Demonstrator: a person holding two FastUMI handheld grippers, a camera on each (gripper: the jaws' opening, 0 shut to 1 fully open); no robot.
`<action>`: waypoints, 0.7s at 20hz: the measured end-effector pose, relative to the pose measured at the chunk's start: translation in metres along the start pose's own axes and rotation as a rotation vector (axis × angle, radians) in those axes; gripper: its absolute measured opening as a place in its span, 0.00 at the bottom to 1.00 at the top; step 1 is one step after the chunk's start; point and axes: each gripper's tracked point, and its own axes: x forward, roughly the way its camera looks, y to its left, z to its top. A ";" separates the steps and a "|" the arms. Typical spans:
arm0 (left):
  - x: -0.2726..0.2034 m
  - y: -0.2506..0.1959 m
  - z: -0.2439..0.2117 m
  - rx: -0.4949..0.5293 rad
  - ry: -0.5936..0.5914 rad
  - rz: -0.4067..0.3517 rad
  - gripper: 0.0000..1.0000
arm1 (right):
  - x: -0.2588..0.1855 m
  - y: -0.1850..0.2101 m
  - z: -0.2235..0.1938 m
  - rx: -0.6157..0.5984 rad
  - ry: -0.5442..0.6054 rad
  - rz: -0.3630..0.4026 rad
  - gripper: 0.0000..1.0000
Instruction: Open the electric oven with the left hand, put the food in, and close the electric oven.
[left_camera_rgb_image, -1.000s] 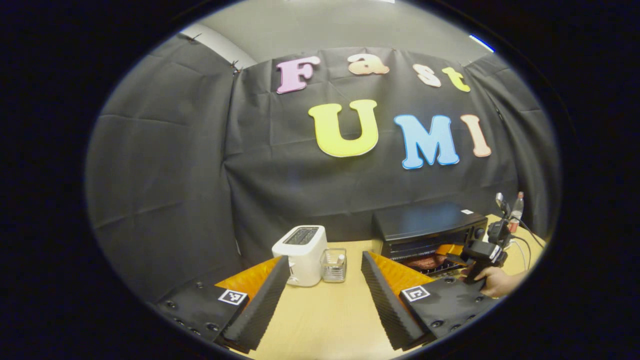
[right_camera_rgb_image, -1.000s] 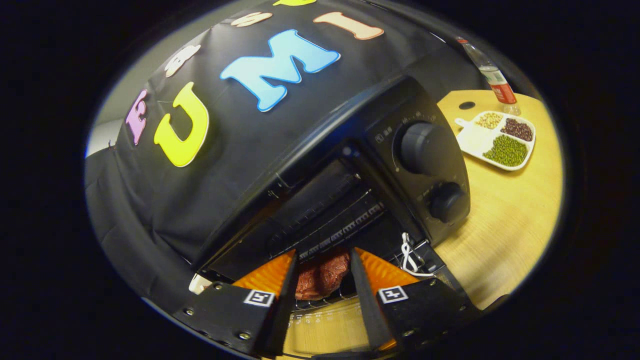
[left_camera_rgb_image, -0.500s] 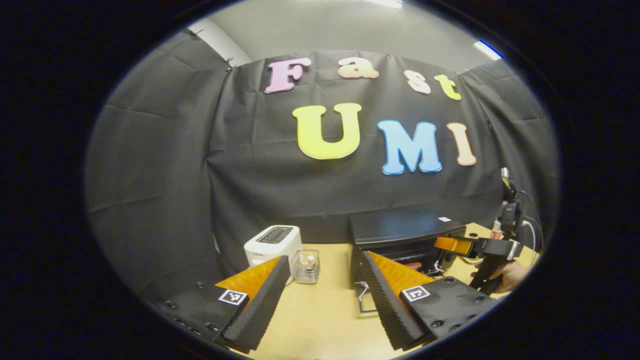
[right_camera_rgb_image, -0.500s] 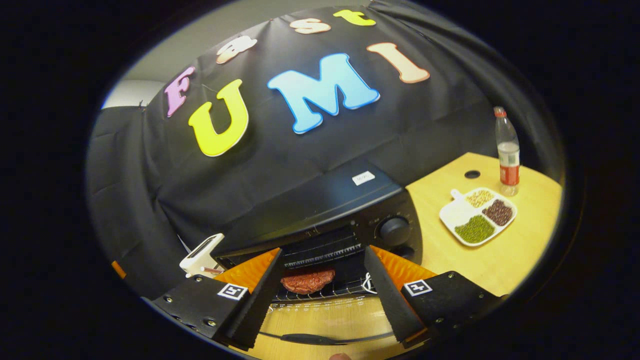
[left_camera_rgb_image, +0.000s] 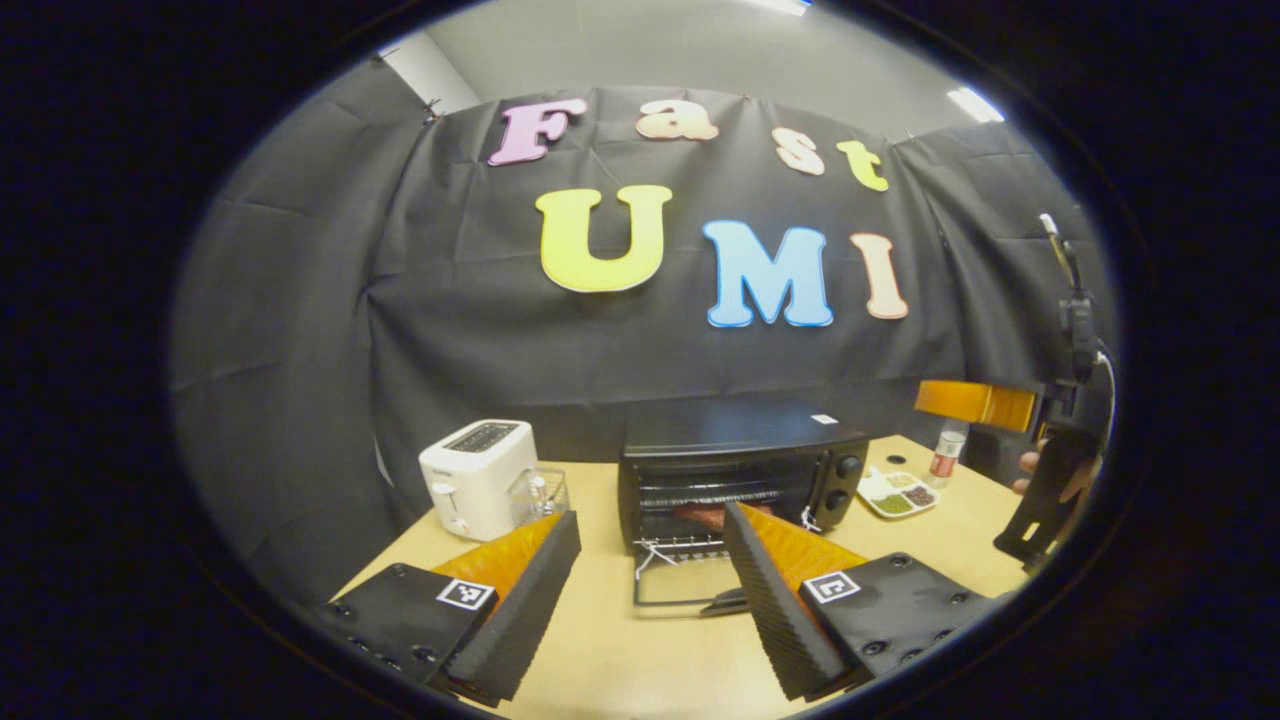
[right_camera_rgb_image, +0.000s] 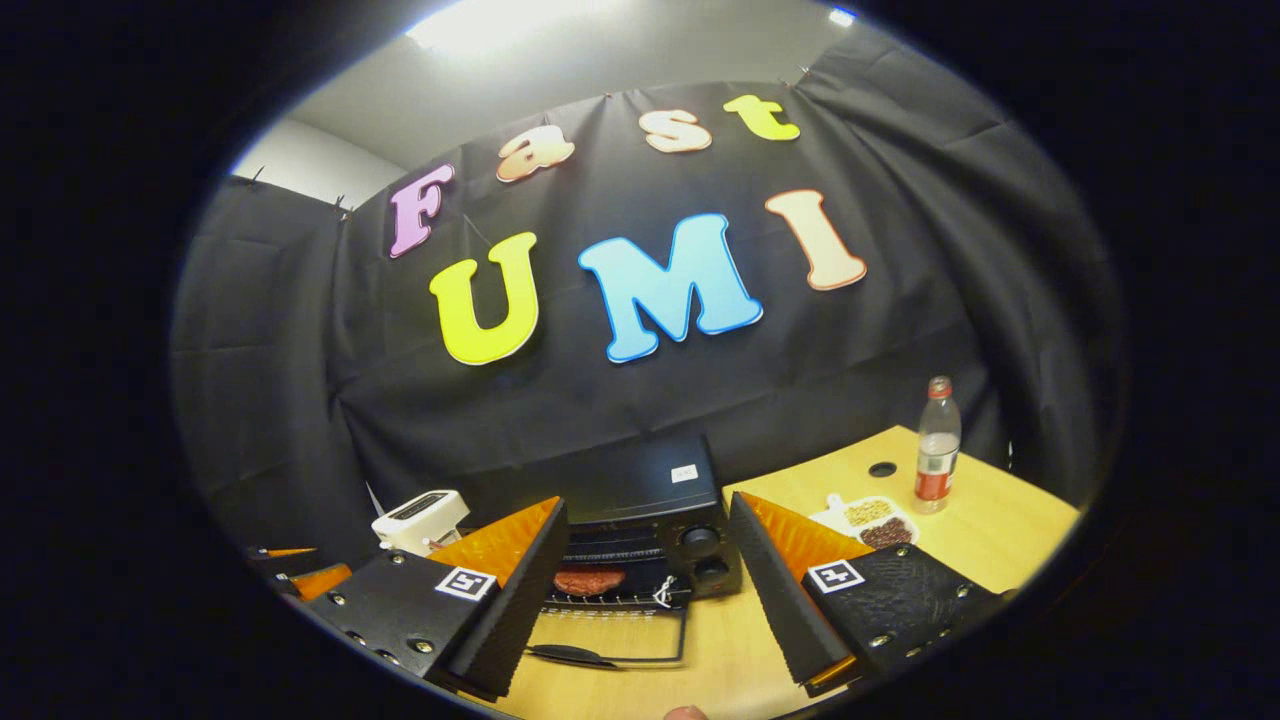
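1. Oven (left_camera_rgb_image: 735, 465) sits mid-desk against the far cloth wall, black, with its door (left_camera_rgb_image: 680, 585) dropped flat toward me and the food (right_camera_rgb_image: 588, 579), a reddish patty, lying on the wire rack inside.
2. Far left of it stands a white toaster (left_camera_rgb_image: 478, 475), with a small clear holder (left_camera_rgb_image: 540, 492) just beside it; neither is in my way.
3. I judge the door to be stiff and hinged at its far edge, light enough to swing but glassy. The dark handle (right_camera_rgb_image: 570, 655) along its near rim is where I would take hold or push up from below.
4. My left tongs (left_camera_rgb_image: 650, 590) hang low over the desk (left_camera_rgb_image: 600, 660), near the door's front edge, spread wide and empty, aimed level at the oven.
5. My right tongs (right_camera_rgb_image: 648, 590) are also spread wide with nothing between them. In the left gripper view they are raised well to the right, held in a hand (left_camera_rgb_image: 1050, 475).
6. Right of the oven lie a divided dish of beans (right_camera_rgb_image: 868, 520) and a bottle (right_camera_rgb_image: 936, 445).
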 end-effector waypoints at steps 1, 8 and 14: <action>0.002 -0.008 -0.008 0.000 0.013 -0.008 1.00 | -0.010 -0.007 0.006 -0.024 -0.013 -0.011 0.98; 0.013 -0.062 -0.066 0.003 0.143 -0.095 0.96 | -0.062 -0.037 0.032 -0.156 -0.059 -0.058 0.97; 0.035 -0.106 -0.123 -0.007 0.289 -0.180 1.00 | -0.082 -0.054 0.034 -0.182 -0.047 -0.109 0.97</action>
